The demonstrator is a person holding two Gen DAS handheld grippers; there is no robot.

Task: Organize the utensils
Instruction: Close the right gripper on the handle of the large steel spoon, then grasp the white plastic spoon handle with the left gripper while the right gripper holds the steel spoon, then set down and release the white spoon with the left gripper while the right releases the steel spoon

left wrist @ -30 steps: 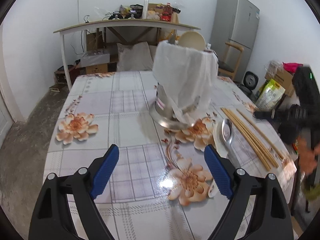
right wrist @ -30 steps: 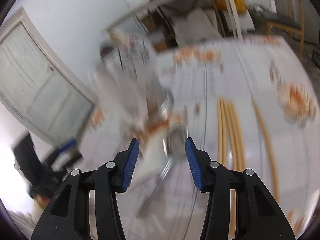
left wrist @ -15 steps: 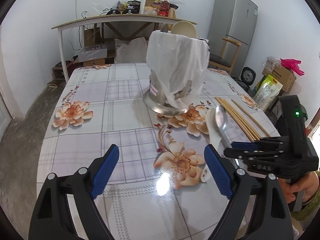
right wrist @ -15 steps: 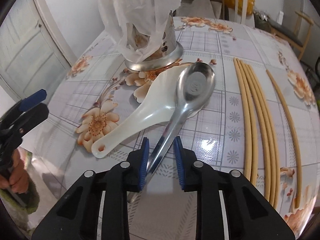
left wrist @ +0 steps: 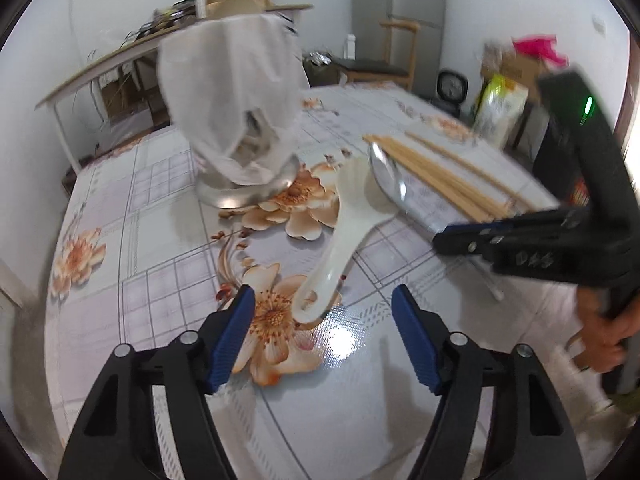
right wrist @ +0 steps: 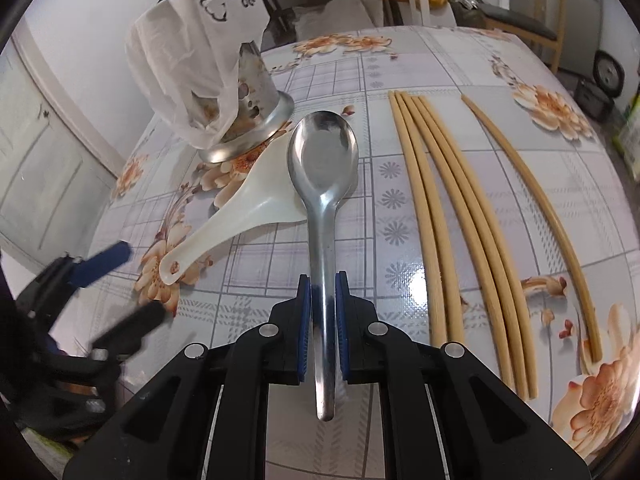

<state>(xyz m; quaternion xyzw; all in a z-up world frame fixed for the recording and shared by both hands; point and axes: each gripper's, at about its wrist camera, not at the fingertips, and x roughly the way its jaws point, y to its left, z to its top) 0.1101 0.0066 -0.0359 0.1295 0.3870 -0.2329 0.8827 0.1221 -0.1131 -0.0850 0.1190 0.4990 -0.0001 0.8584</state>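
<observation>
Right hand-held gripper (right wrist: 323,292), lately closing, apparently clamped on metal spoon (right wrist: 322,168) handle; left hand-held gripper (left wrist: 322,320) open, narrowing.

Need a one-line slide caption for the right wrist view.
Right gripper clamps the metal spoon by its handle, beside the white spoon and chopsticks.

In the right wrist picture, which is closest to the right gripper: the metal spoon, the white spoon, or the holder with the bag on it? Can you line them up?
1. Metal spoon: its handle is between the pads of the right gripper, which have just been closing.
2. White spoon: lying to the left, its bowl under the metal spoon's.
3. Holder: farthest, back left on the table.
</observation>
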